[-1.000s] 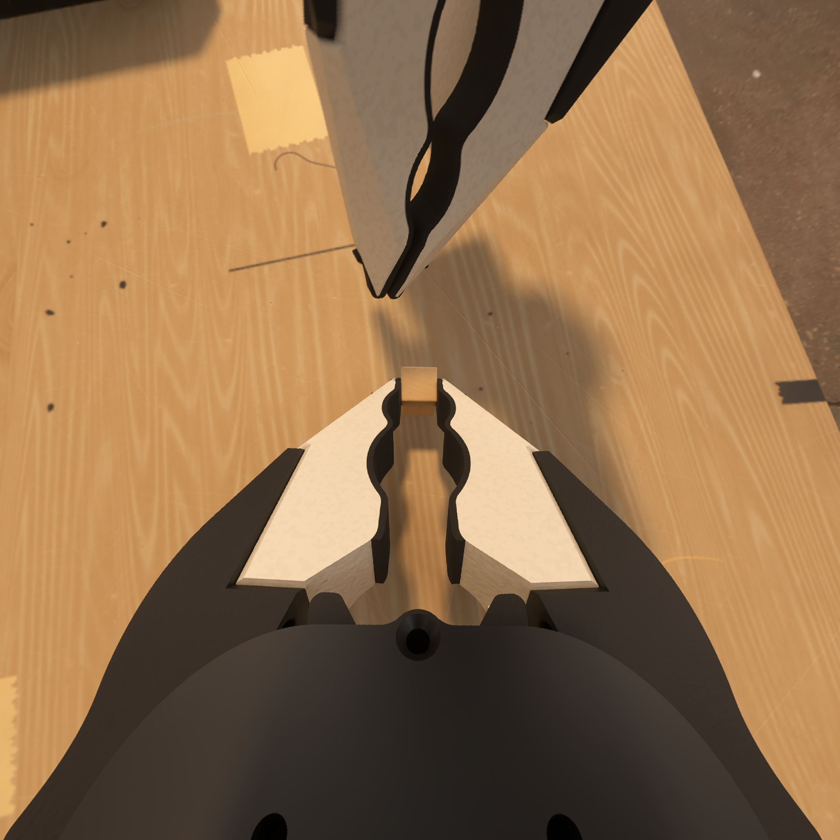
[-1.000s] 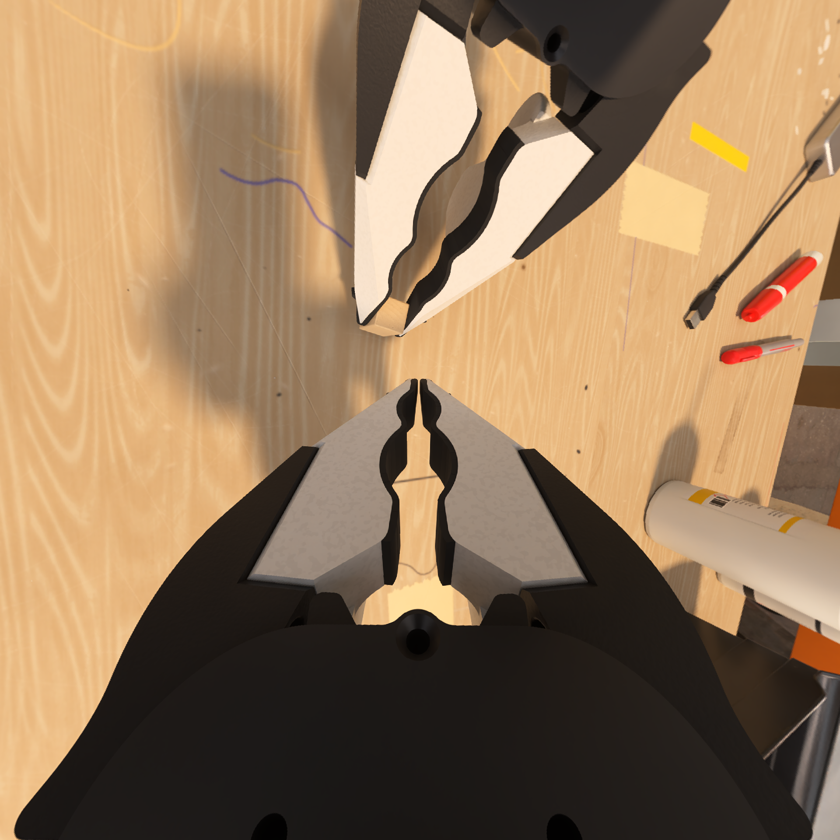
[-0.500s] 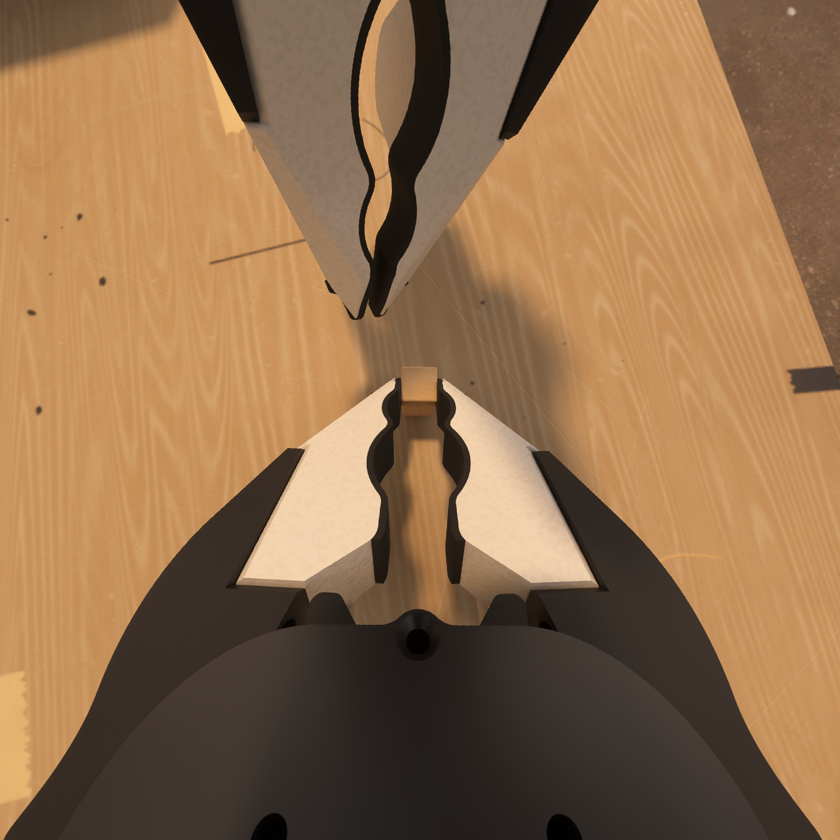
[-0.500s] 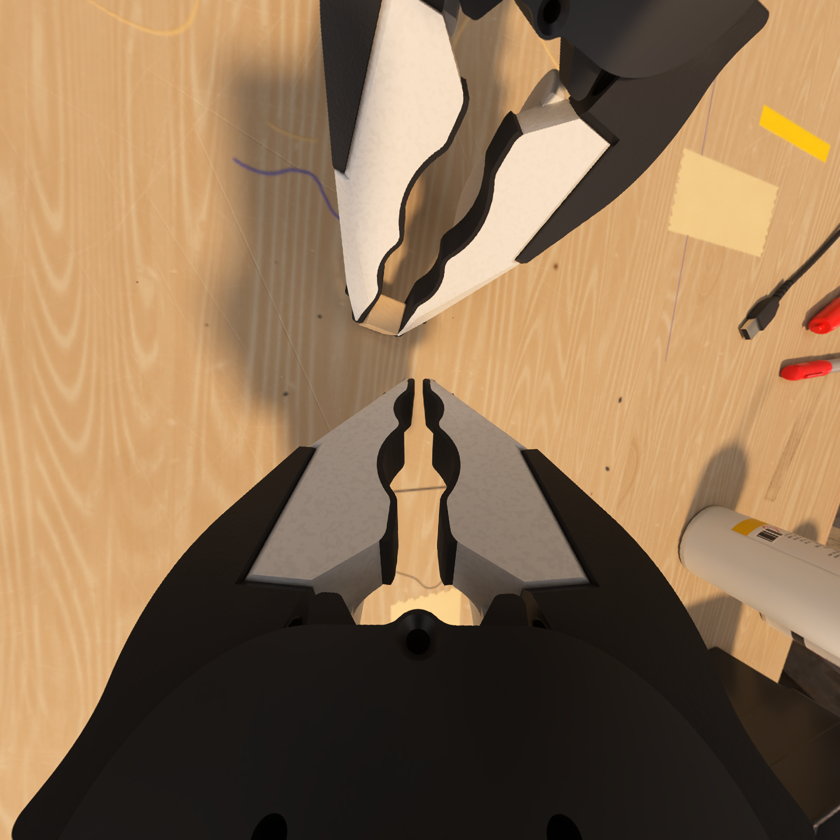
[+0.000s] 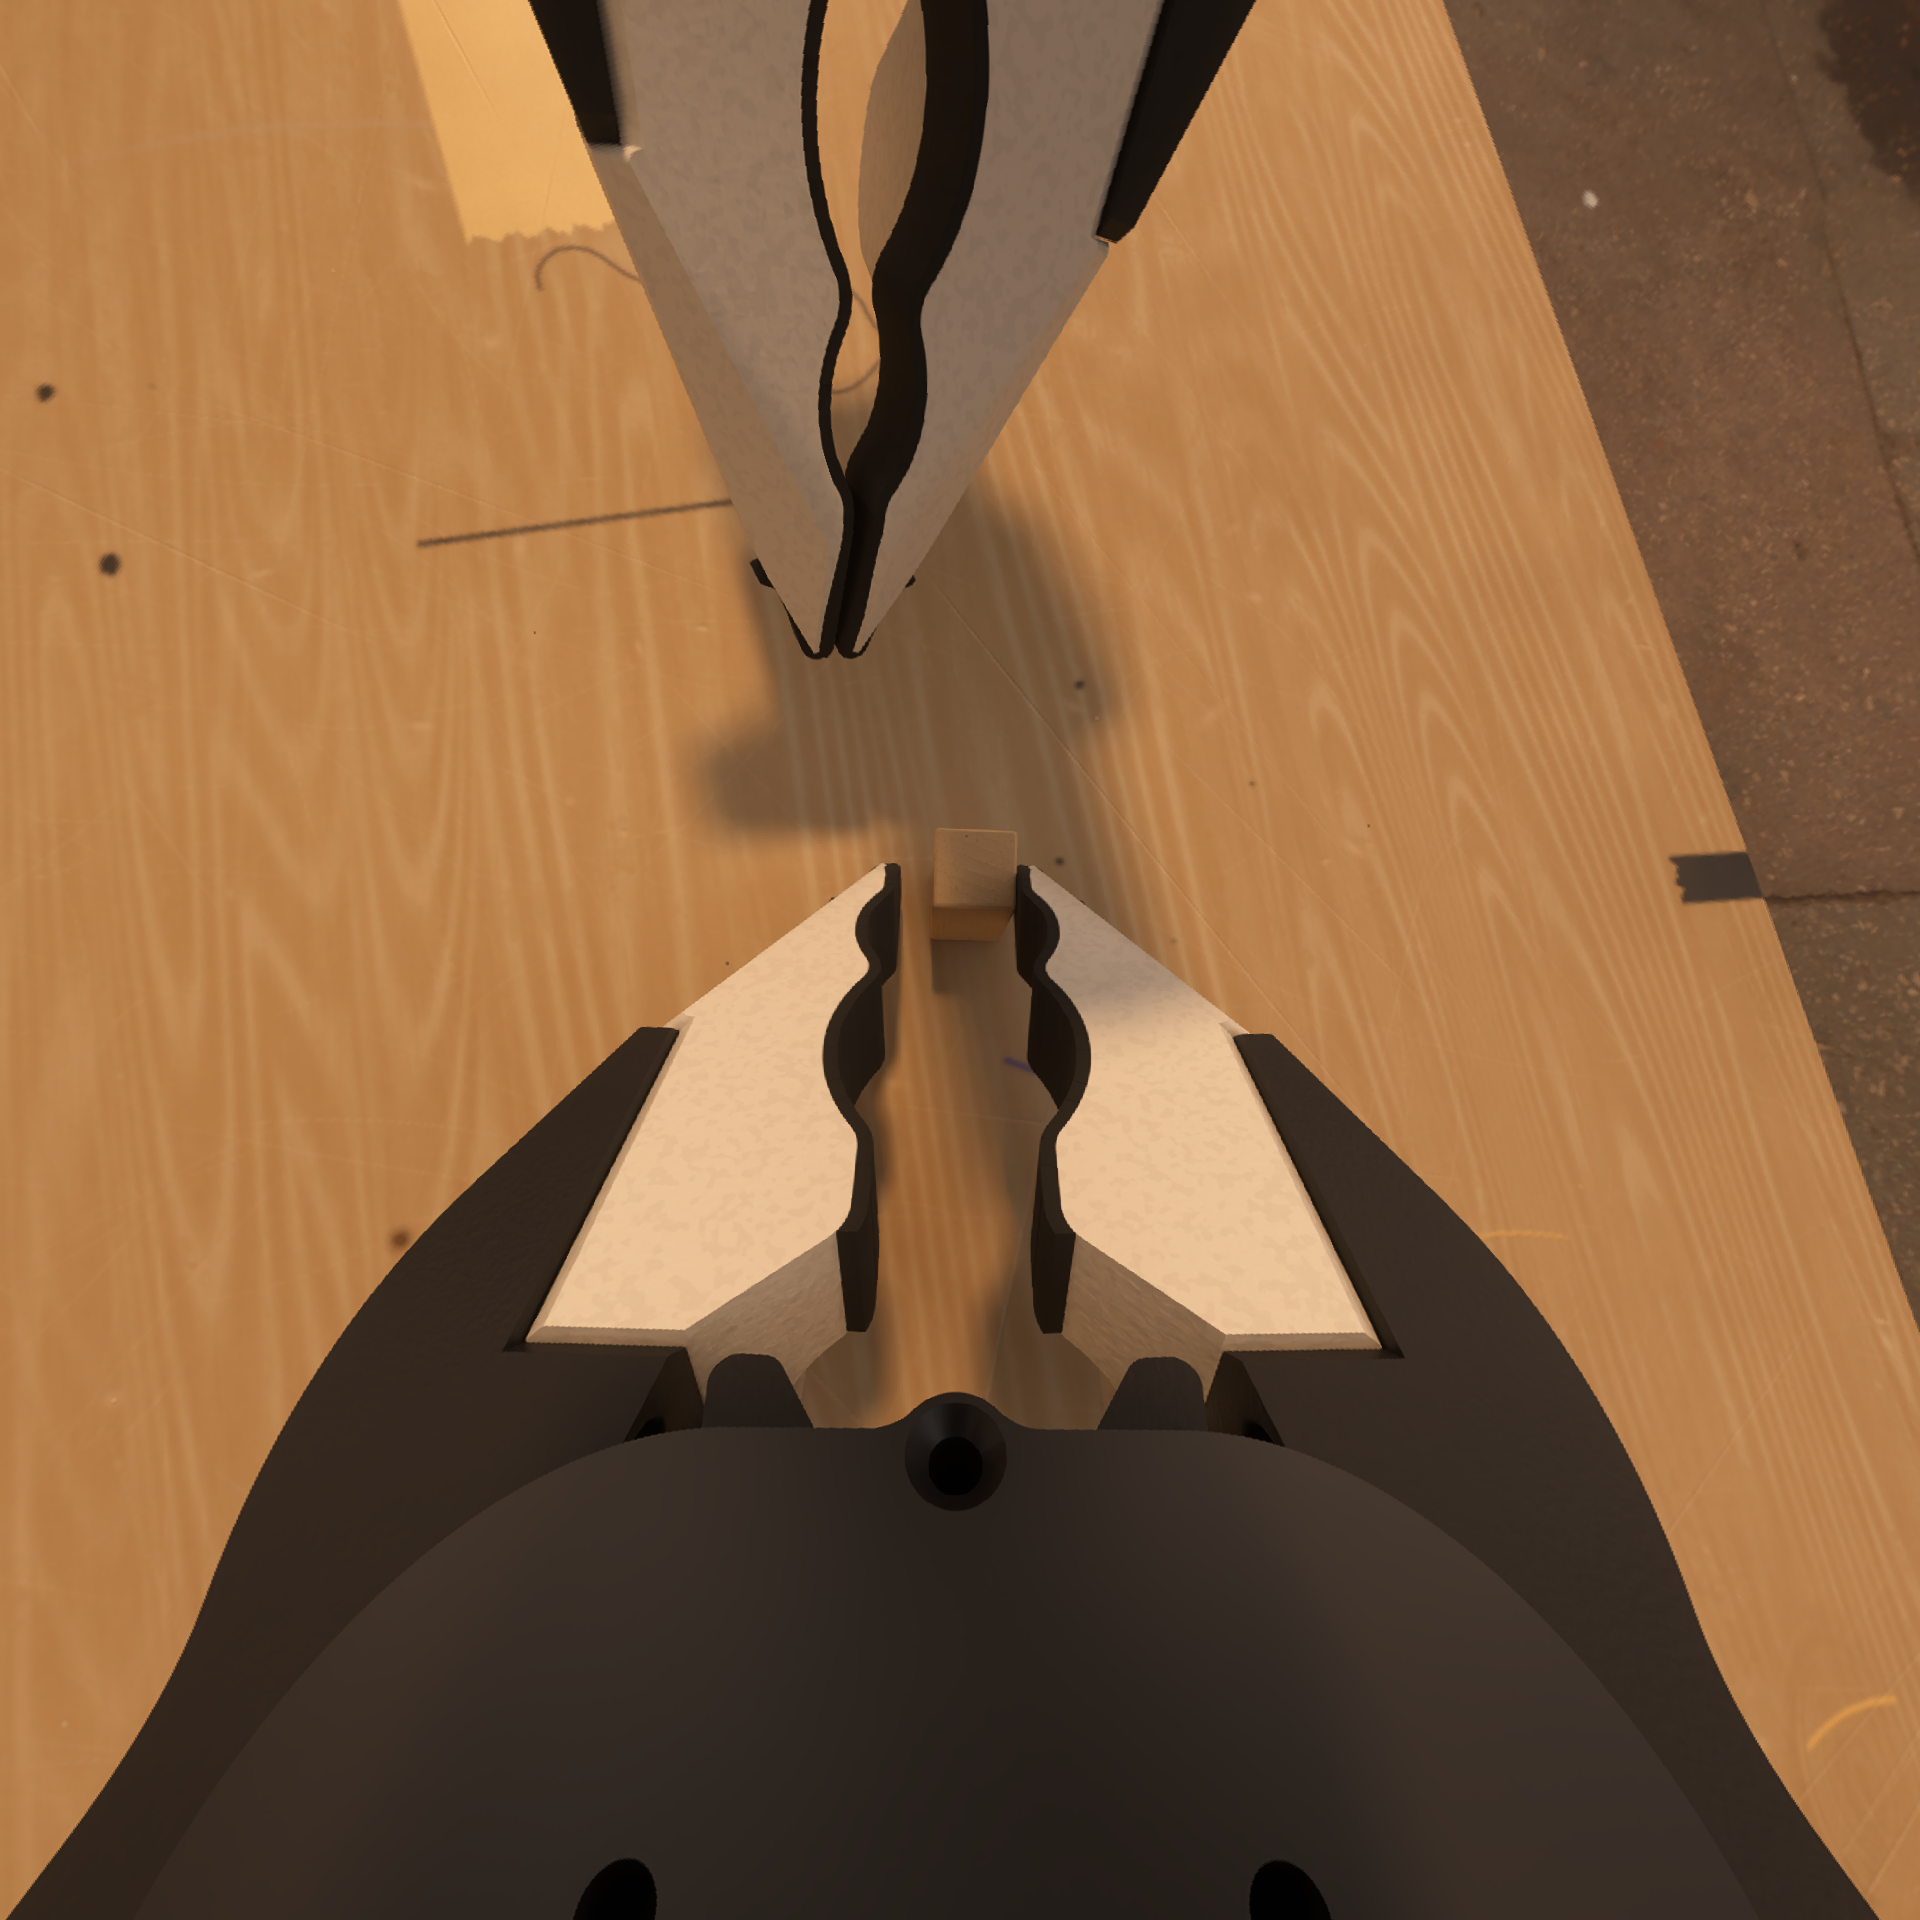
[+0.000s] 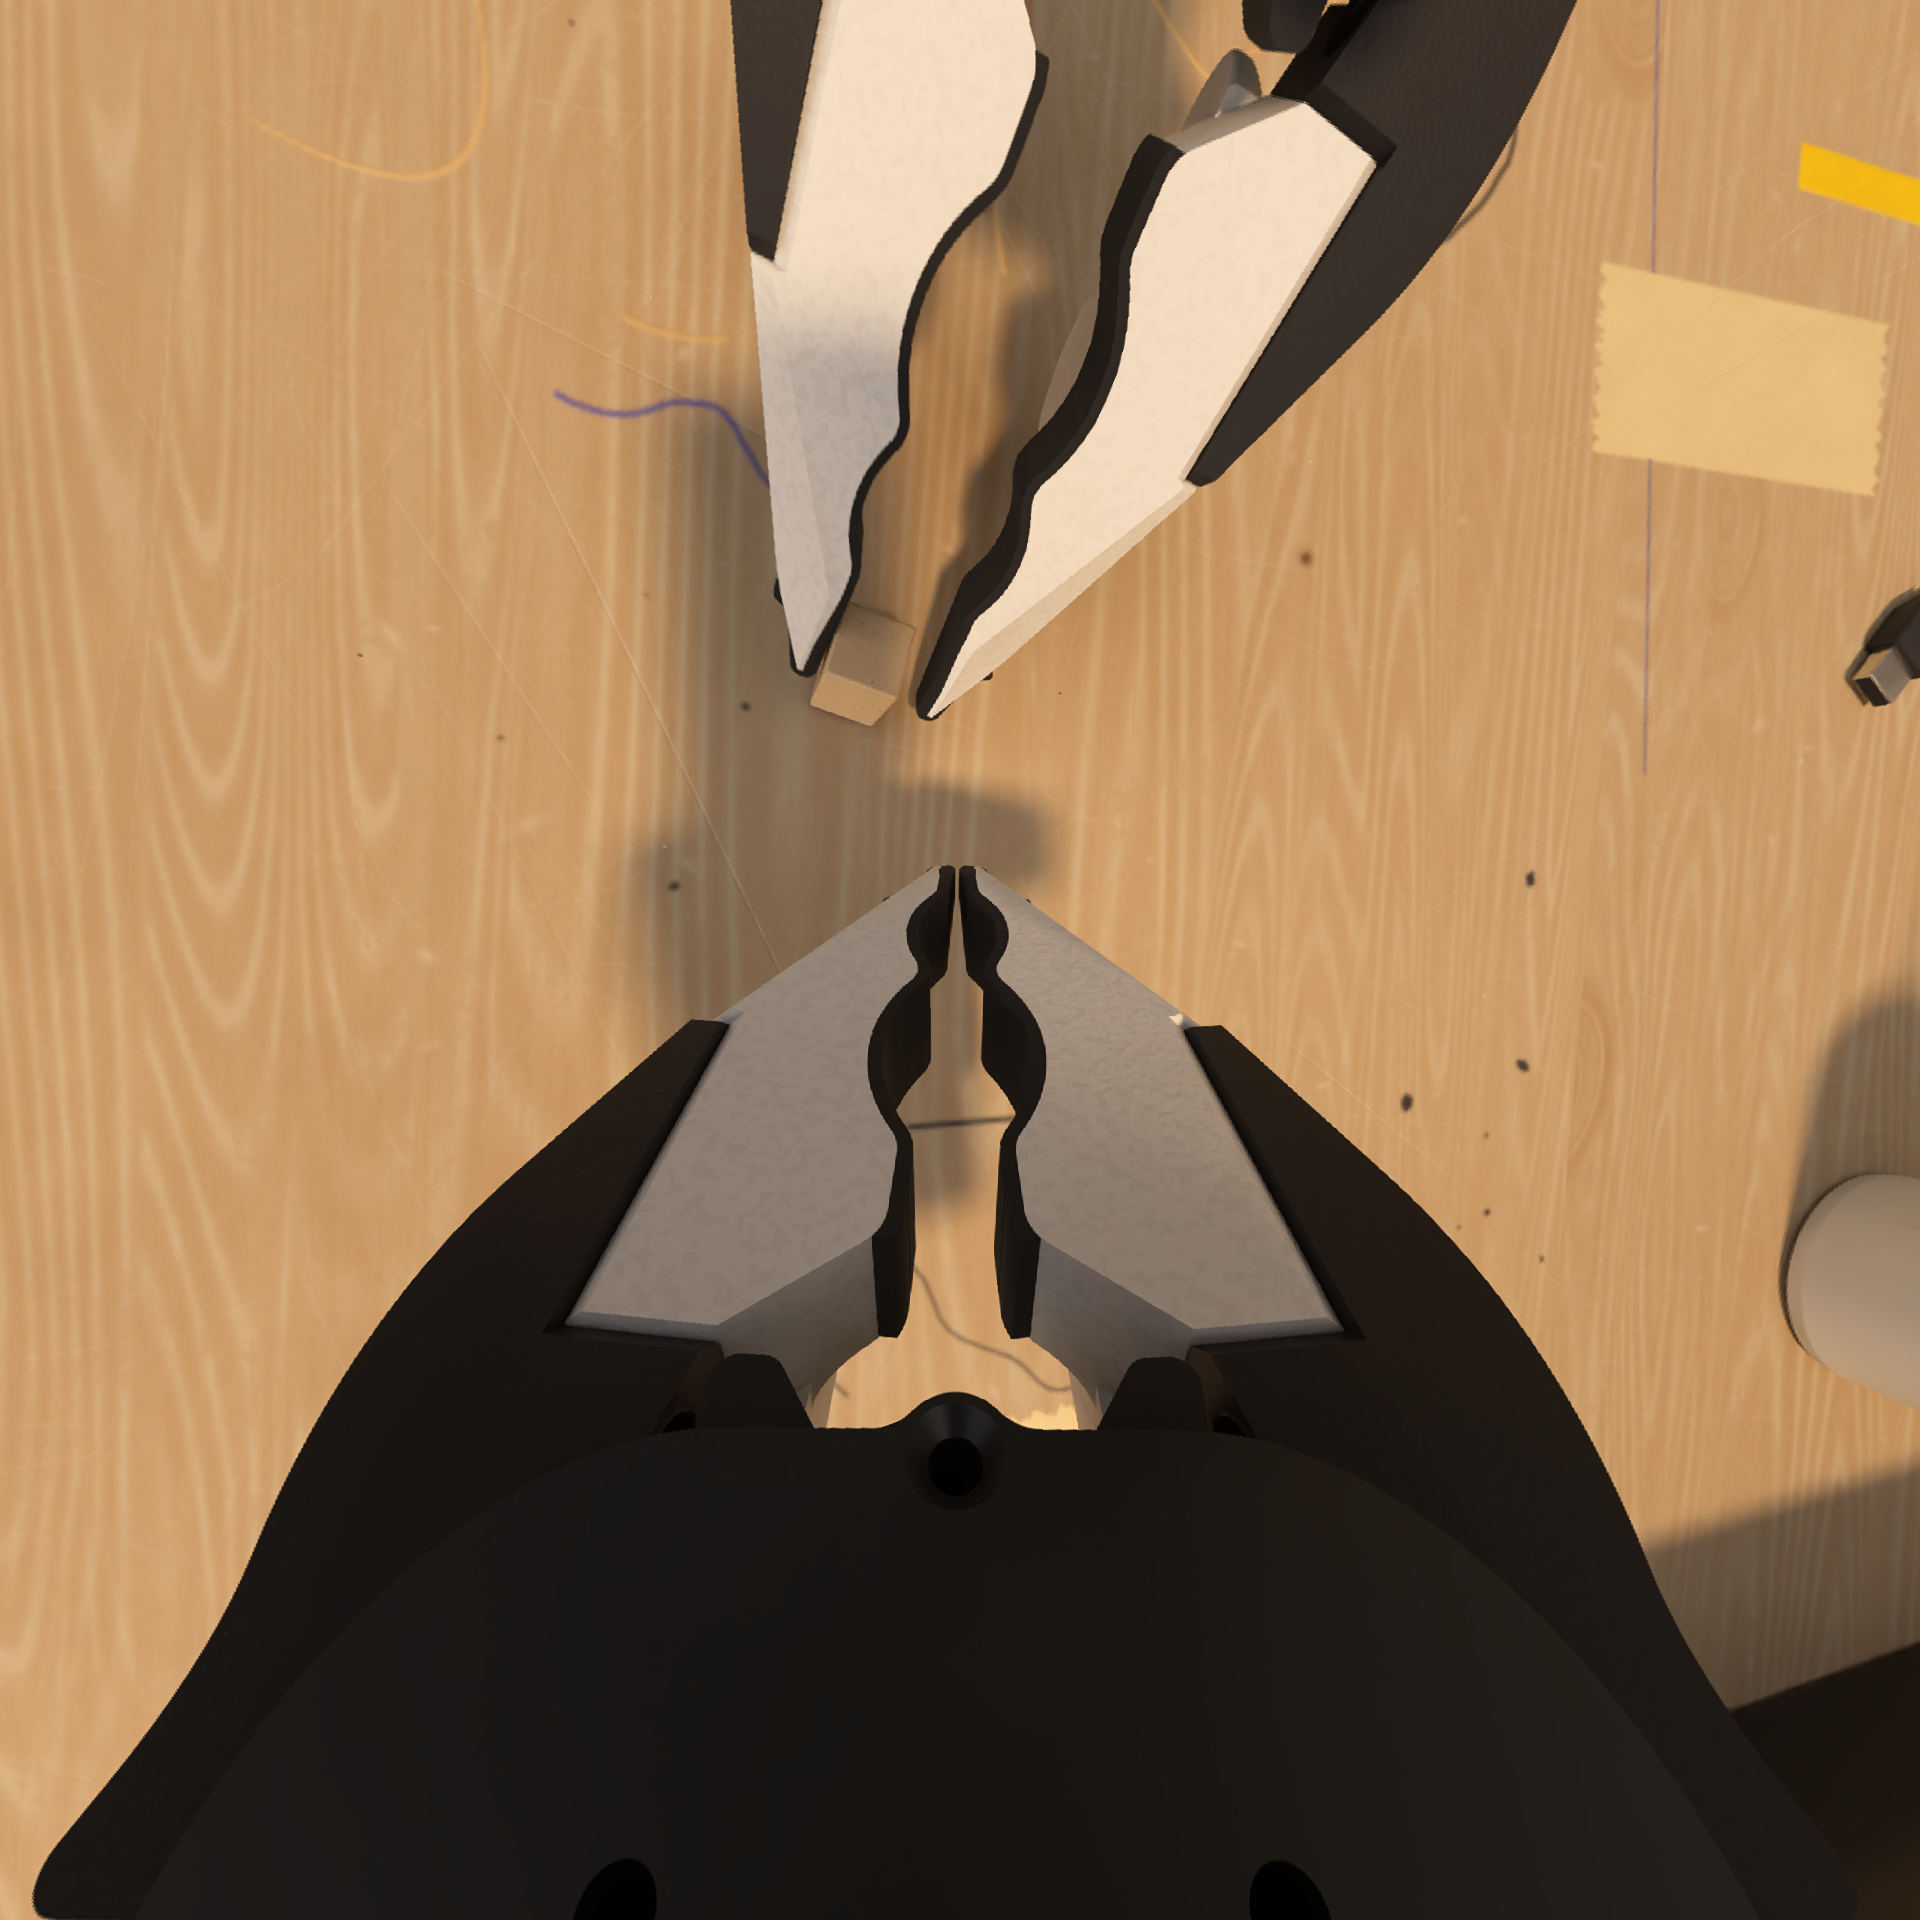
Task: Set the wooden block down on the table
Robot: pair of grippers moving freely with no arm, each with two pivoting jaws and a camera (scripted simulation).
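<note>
The small wooden block [image 5: 971,878] stands on the wooden table [image 5: 312,935] between the tips of my left gripper [image 5: 956,873]. The left gripper is open: the block lies against one finger, with a clear gap to the other. In the right wrist view the block [image 6: 862,665] shows beside one fingertip of the left gripper [image 6: 864,686], apart from the other. My right gripper [image 6: 954,873] is shut and empty, pointing at the block from the opposite side, a short way off. It also shows in the left wrist view [image 5: 836,649].
A patch of masking tape [image 6: 1745,395], a yellow tape strip [image 6: 1860,182], a cable plug [image 6: 1886,675] and a white cylinder [image 6: 1860,1288] lie to the right. The table's edge and dark floor [image 5: 1766,416] run along the right of the left wrist view.
My left gripper's jaws have opened and let go of the block, which now stands free between them. The right gripper stays shut and has shifted a little.
</note>
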